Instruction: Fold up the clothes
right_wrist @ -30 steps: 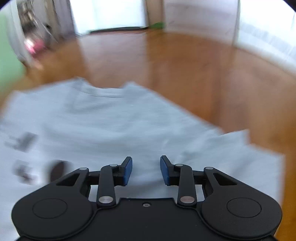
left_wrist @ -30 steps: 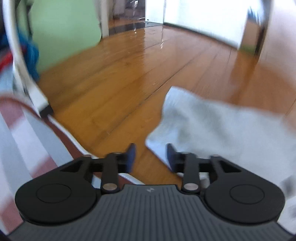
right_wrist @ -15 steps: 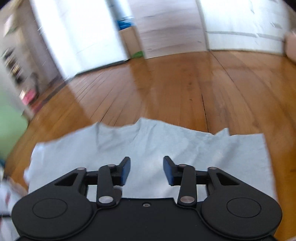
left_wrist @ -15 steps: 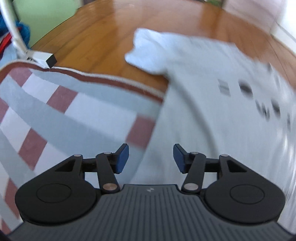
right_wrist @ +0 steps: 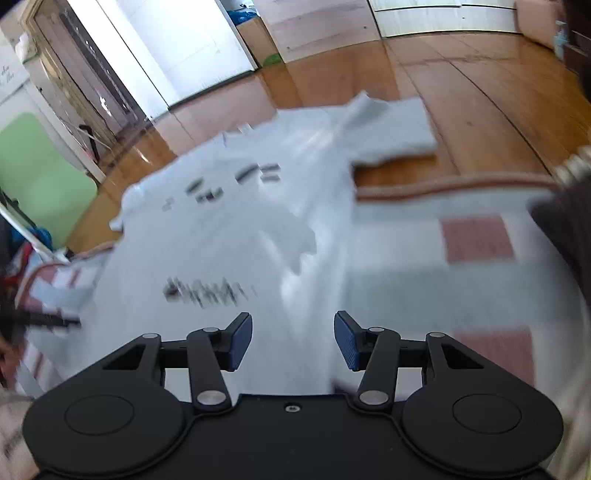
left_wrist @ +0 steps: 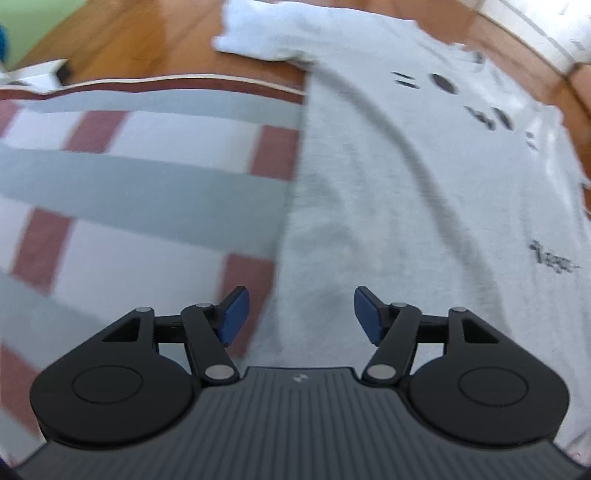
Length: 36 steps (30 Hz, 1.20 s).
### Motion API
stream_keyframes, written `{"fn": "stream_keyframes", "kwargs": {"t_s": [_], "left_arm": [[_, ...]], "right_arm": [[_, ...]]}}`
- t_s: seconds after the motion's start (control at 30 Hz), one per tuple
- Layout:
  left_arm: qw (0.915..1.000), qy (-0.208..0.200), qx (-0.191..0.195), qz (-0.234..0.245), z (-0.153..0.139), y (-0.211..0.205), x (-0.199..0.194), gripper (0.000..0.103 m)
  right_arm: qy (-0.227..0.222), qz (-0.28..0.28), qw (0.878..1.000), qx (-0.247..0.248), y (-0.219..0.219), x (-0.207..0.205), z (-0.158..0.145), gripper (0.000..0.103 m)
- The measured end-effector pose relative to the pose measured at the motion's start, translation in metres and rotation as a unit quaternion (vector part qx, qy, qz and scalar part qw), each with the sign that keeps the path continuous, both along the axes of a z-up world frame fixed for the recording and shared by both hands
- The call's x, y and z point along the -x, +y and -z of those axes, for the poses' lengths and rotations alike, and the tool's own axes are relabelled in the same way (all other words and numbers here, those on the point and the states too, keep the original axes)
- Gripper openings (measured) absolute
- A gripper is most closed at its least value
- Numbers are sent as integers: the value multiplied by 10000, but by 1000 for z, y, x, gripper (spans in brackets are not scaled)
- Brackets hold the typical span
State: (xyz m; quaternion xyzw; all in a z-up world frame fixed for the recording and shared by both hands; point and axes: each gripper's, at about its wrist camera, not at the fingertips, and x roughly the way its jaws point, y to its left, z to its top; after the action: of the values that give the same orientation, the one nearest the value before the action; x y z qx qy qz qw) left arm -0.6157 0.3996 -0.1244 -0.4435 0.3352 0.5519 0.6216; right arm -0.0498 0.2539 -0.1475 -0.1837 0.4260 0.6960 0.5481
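Shirt point(left_wrist: 406, 184) is the landmark: a pale grey tee lying front up, spread flat, its lower half on a striped rug point(left_wrist: 129, 177) and its collar end and sleeves out on the wood floor point(left_wrist: 166, 40).

Left of the shirt: the rug shows grey, white and brick-red bands with a dark red border. The left gripper point(left_wrist: 301, 314) hangs over the shirt's left side edge near the hem, jaws spread wide, nothing between them. Whether the fingers touch the cloth cannot be told.

On the shirt: dark print sits across the chest, with a line of small lettering lower down; motion blur makes both unreadable. One long soft crease runs down the body from the left sleeve point(left_wrist: 258, 33). Otherwise the cloth lies fairly smooth.

Right of the shirt: the right gripper point(right_wrist: 293, 341) hovers over the right side edge near the hem, jaws likewise spread and empty. The right sleeve point(right_wrist: 391, 129) lies flat on the floor beyond the rug border.

Step in hand, as judged: both tools are being brought to the hem corners ahead of the first fold; no fold is yet made. The next move calls for lowering each gripper onto its side edge, closing on both layers of cloth, and lifting evenly so the body does not bunch. Thin jersey is likely to slip or drag on the rug pile.
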Motion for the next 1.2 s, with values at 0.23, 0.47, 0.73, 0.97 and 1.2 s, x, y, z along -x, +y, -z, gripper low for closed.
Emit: {"fn": "stream_keyframes", "kwargs": {"t_s": [0.23,0.47,0.73,0.97,1.2], "left_arm": [[9993,91,-105,350,-21,-8,-1,3],[9926,1069,125,555,-21,-26,7,14],[9960,-439,461,628,-4,-59,43,60],[9970,142,455,603,1,-54,33,62],[9942,336,704,737,-5,-44,2,56]], "right_arm": [[-23,-32,9999,157,-22,-1,26,55],[-125,-157,9998,85,-28,-5,39,56],[484,-304,9976,387,-47,-20,34,63],[1390,-857,9793,1196,-65,-16,48,73],[1292,-1109,9836,599,-67,18,42,5]]}}
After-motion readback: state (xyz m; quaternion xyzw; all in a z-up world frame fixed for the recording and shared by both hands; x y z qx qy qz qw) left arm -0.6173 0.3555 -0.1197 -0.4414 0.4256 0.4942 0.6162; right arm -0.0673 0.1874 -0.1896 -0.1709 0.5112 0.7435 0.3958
